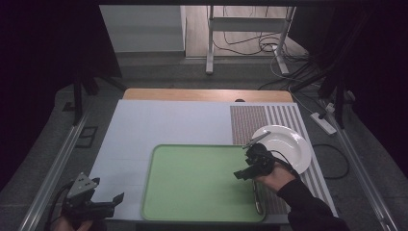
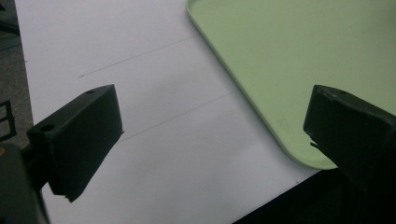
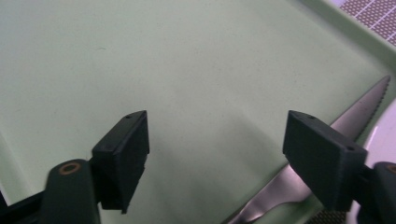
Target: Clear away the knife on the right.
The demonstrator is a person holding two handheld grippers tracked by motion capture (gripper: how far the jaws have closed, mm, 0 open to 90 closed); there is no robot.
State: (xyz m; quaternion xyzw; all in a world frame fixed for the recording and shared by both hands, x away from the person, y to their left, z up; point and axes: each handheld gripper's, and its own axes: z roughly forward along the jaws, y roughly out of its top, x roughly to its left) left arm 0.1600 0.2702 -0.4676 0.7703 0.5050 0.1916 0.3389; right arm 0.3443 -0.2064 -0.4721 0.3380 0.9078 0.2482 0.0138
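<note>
One knife (image 3: 327, 144): serrated steel blade, lying along the tray's right edge, directly beneath and just beyond your right fingers (image 3: 322, 158), not touched by them. In the high view the knife (image 1: 258, 199) runs toward you along that same edge, just below your right gripper (image 1: 248, 172).

Right gripper (image 3: 215, 156): fingers spread wide, nothing between them, hovering over the tray's right part.

One tray (image 1: 192, 192): pale green, shallow rim, rounded corners, otherwise bare; its near left corner (image 2: 299, 154) sits just ahead of your left fingers (image 2: 79, 140).

Left gripper (image 2: 212, 135): fingers spread wide, holding nothing, over the white sheet at the worktop's near left corner, well apart from the knife. From above, the left gripper (image 1: 91, 202) carries a grey three-cornered plate.

One plate (image 1: 293, 144): white, round, just beyond your right fingers, resting on the striped mat.

One striped mat (image 1: 269, 118): brown and white, right of the tray.

One white sheet (image 1: 163, 125): covers most of the worktop (image 1: 207, 94), whose wooden far edge shows.

Room: grey floor, cables, a metal frame, a power strip. No readable writing.
</note>
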